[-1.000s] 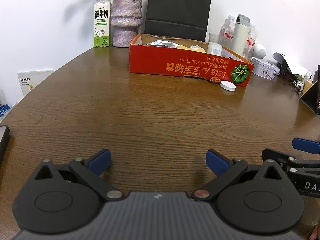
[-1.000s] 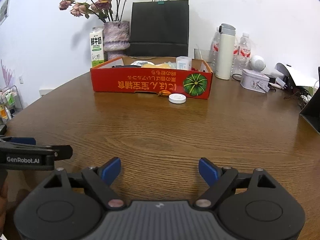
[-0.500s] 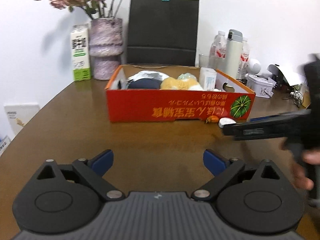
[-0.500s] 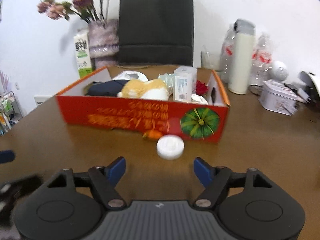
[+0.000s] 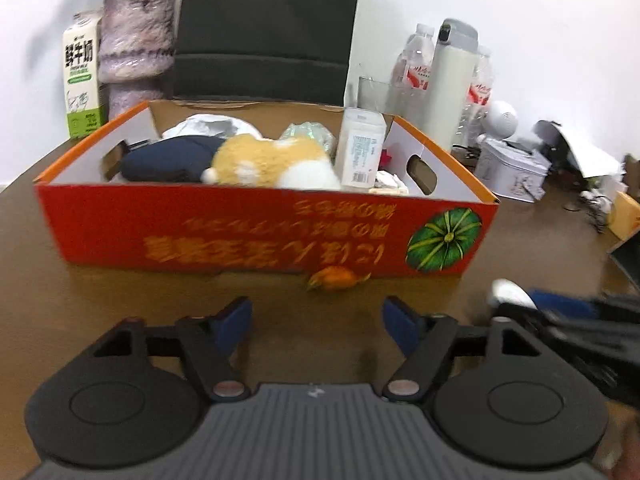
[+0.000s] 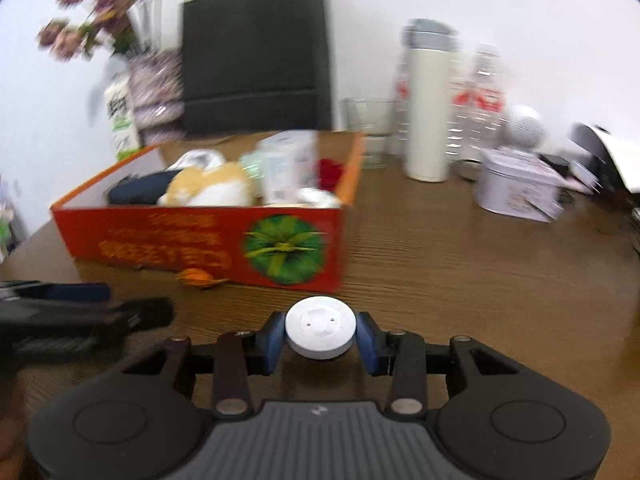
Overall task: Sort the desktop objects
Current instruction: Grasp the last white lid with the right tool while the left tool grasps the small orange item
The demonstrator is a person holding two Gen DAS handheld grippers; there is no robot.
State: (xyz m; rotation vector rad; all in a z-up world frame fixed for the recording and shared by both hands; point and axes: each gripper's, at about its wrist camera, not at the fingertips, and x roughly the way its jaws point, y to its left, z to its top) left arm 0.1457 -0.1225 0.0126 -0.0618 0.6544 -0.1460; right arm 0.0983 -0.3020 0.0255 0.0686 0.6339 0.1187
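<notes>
A brown wooden table (image 5: 120, 292) fills the scene. At the far left stand a milk carton (image 5: 81, 80) and a mottled purple vase (image 5: 136, 48) of dried flowers, with a black paper bag (image 5: 268, 28) just beside the vase. In front of them sits a red cardboard box (image 5: 256, 236) printed with a green pumpkin; it holds a navy pouch (image 5: 168, 164), a tan and white plush toy (image 5: 272, 160) and a small white carton (image 5: 362, 148), upright. A small orange object (image 5: 336, 278) (too blurred to name) lies on the table touching the box's near wall.

The left tongs (image 5: 316, 322) are released, empty, low over the table near the box. To their right, the right tongs (image 6: 321, 340) are clenched on a white round cap (image 6: 321, 332), a blue pad touching each side, near the box's near right corner.

Far right stand a white thermos (image 6: 426, 112), water bottles (image 6: 478, 108) and a pale tin (image 6: 516, 184).
</notes>
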